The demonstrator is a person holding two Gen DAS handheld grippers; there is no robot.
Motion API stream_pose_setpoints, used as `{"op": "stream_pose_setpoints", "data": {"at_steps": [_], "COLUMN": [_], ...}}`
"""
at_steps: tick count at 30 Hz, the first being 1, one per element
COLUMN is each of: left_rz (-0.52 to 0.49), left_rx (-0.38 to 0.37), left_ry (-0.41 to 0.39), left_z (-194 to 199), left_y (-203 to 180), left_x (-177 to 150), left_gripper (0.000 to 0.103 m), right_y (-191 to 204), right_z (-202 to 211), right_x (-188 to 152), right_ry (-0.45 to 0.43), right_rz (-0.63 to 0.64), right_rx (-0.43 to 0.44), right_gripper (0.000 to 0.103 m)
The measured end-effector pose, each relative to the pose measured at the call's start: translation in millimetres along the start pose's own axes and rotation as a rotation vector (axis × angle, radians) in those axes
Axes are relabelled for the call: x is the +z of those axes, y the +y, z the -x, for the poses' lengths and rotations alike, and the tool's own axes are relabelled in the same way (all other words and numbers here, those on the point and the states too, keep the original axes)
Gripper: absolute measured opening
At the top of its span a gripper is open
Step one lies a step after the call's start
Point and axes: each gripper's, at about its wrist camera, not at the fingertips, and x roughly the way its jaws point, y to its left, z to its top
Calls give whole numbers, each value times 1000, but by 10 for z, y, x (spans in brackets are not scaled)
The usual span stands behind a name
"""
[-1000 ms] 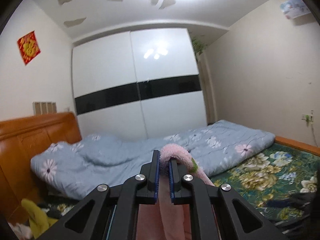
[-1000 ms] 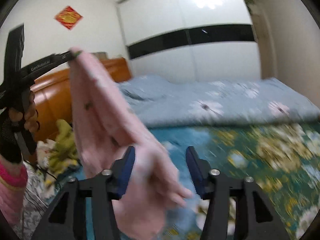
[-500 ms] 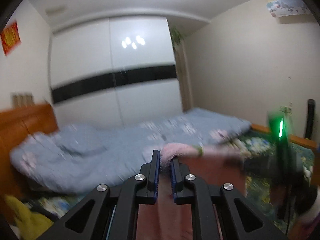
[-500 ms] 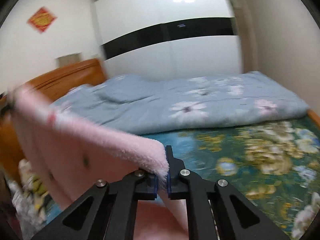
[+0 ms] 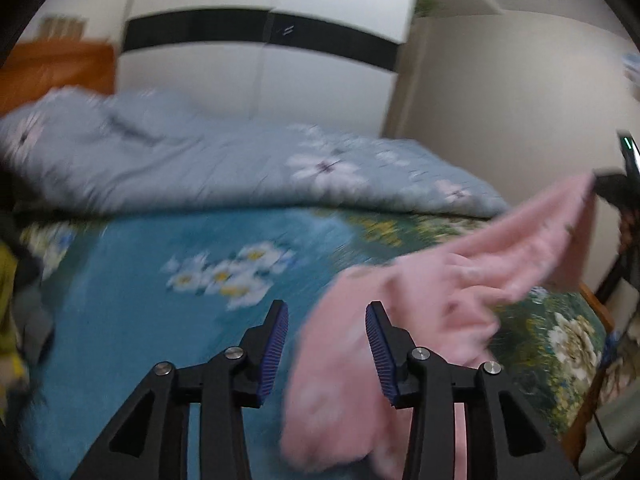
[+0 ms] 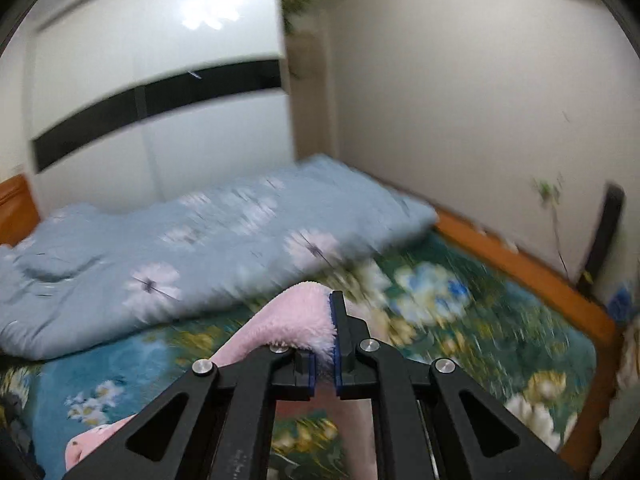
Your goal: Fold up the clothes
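Note:
A fluffy pink garment (image 5: 452,304) hangs in the air above the bed, stretching from the lower middle of the left wrist view up to the far right, where the other gripper (image 5: 618,188) holds its corner. My left gripper (image 5: 326,334) is open and empty, with the pink cloth just in front of its right finger. My right gripper (image 6: 326,332) is shut on a corner of the pink garment (image 6: 296,320), which drapes over its left finger and hangs down to the lower left (image 6: 92,446).
A bed with a teal flowered sheet (image 5: 160,320) lies below. A pale blue flowered quilt (image 5: 208,168) is heaped along its far side, also in the right wrist view (image 6: 180,256). A wooden bed frame (image 6: 520,264) runs along the right wall. A white wardrobe (image 5: 260,68) stands behind.
My left gripper has opened and let go of the pink garment, and it now tilts down toward the bed. My right gripper closed on the garment's corner and swung right.

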Motion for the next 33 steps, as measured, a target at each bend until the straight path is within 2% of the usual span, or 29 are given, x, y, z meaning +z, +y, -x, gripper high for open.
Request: {"op": "stream_pose_setpoints", "data": {"at_steps": [2,4,6,8,10,12,14,16,18,21,24,26,28,30,32,33], "left_rz": [62,140,208,253,305,352,356,334,334,376,393,371,371,426,437,425], "left_rx": [10,12,7,0,-13,-42,-51,-31,-49,-129,-187,-190,-176,-167,-149,-130], "left_ry": [30,69,102,133,147,161,183,214,240,260,272,275,268,270,272,271], "left_z": [-129,-246,-358,-457,-516,-571,-638,-681,-664,-658,-673,-692,-715,-771,-820,-834], "left_y": [155,309,457,530,593,623,584,535,539,572,532,441,375,407,424,425], "left_x": [-147,-307,-433,-492,-516,-531,-535,-566,-638,-710,-739,-748,-776,-835,-871,-878], "left_gripper": [45,45,46,46,46,48,52,54,55,59,59,59,59,57,55,44], "right_y": [-140,-277,-367,-412,-452,-443,-441,-464,-473,-372,135,607,1067,1604,2032,2167], "right_z": [-301,-591,-817,-915,-912,-827,-736,-629,-479,-144,144,277,307,274,211,174], "right_x": [-117,-380,-604,-769,-834,-847,-855,-885,-929,-1014,-1130,-1216,-1317,-1448,-1593,-1653], "right_ry": [72,169,247,289,300,301,303,297,276,242,245,267,307,362,410,432], "right_rz": [-16,-32,-62,-77,-78,-74,-68,-45,-7,79,173,218,257,300,333,342], "right_rx": [-53,-78,-72,-64,-49,-24,-3,44,55,52,225,389,500,594,617,616], "right_gripper": [6,6,6,7,7,12,39,51,52,52,52,52,52,52,52,52]}}
